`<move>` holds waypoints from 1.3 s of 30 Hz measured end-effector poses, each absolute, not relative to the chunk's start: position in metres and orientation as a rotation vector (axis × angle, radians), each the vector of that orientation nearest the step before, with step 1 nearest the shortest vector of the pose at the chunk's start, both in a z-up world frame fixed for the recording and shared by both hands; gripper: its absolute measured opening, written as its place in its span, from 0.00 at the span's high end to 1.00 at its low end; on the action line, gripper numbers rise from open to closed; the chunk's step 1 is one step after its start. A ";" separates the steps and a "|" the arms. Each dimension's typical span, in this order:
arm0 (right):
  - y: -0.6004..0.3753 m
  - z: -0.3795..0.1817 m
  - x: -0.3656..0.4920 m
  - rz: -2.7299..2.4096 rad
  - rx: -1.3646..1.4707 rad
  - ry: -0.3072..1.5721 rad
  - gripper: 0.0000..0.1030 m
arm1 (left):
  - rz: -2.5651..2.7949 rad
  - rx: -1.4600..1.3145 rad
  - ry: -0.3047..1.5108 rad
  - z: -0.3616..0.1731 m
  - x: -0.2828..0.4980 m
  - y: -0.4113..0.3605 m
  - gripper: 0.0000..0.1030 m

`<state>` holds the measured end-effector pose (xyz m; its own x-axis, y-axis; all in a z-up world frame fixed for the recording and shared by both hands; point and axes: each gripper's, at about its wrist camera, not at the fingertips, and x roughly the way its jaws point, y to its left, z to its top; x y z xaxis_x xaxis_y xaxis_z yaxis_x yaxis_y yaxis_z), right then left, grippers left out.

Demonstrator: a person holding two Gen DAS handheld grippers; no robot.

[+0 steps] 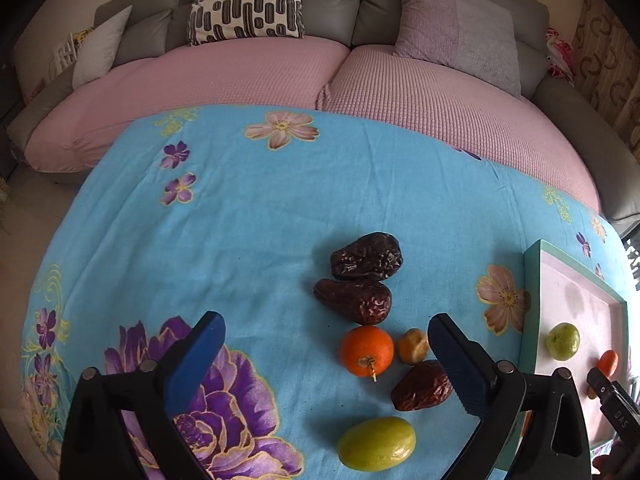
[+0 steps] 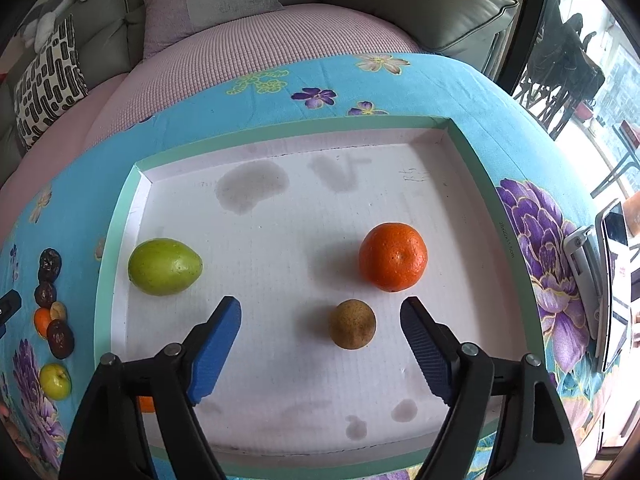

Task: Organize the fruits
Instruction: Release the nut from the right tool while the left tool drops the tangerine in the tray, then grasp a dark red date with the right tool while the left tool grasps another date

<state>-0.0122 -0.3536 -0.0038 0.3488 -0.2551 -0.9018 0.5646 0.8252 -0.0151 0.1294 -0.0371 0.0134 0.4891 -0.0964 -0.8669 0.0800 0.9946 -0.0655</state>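
Loose fruit lies on the blue flowered cloth [image 1: 240,220] in the left wrist view: two dark dates [image 1: 366,256] [image 1: 352,300], an orange [image 1: 366,350], a small brown fruit [image 1: 414,346], a third date [image 1: 422,386] and a green fruit [image 1: 376,444]. My left gripper [image 1: 325,317] hangs open above them, holding nothing. In the right wrist view, the green-rimmed tray [image 2: 120,240] holds a green fruit [image 2: 164,266], an orange [image 2: 393,256] and a small brown fruit [image 2: 352,324]. My right gripper [image 2: 321,304] is open over the tray, and the brown fruit lies between its fingers untouched.
A grey sofa with a pink cover [image 1: 240,76] and cushions [image 1: 246,0] runs along the table's far side. A phone on a stand [image 2: 612,280] sits at the table's right edge. The tray's rim [image 1: 532,280] stands right of the loose fruit.
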 end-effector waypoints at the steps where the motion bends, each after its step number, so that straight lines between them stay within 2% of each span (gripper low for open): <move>1: -0.352 -0.003 -0.011 -0.541 0.317 1.083 0.12 | -0.089 -0.027 1.049 0.014 0.130 -0.030 0.00; 16: -0.297 0.036 0.012 -0.405 0.226 0.901 0.12 | 0.113 -0.126 0.913 0.042 0.135 0.054 0.00; 28: -0.221 0.034 0.046 -0.175 0.149 0.892 0.12 | 0.180 -0.226 0.835 0.060 0.123 0.108 0.00; 33: -0.200 0.027 0.058 -0.103 0.111 0.896 0.12 | 0.105 -0.254 0.865 0.054 0.129 0.101 0.00; 36: -0.188 0.018 0.063 -0.065 0.089 0.925 0.14 | 0.068 -0.239 0.903 0.044 0.134 0.087 0.00; 39: -0.181 0.005 0.067 -0.035 0.087 0.974 0.24 | 0.015 -0.210 0.961 0.028 0.143 0.069 0.00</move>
<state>0.0675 -0.1808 0.0054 0.5614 0.0094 -0.8275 0.0686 0.9960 0.0578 0.1431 0.0692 0.0284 0.5741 -0.0808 -0.8148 -0.1056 0.9795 -0.1715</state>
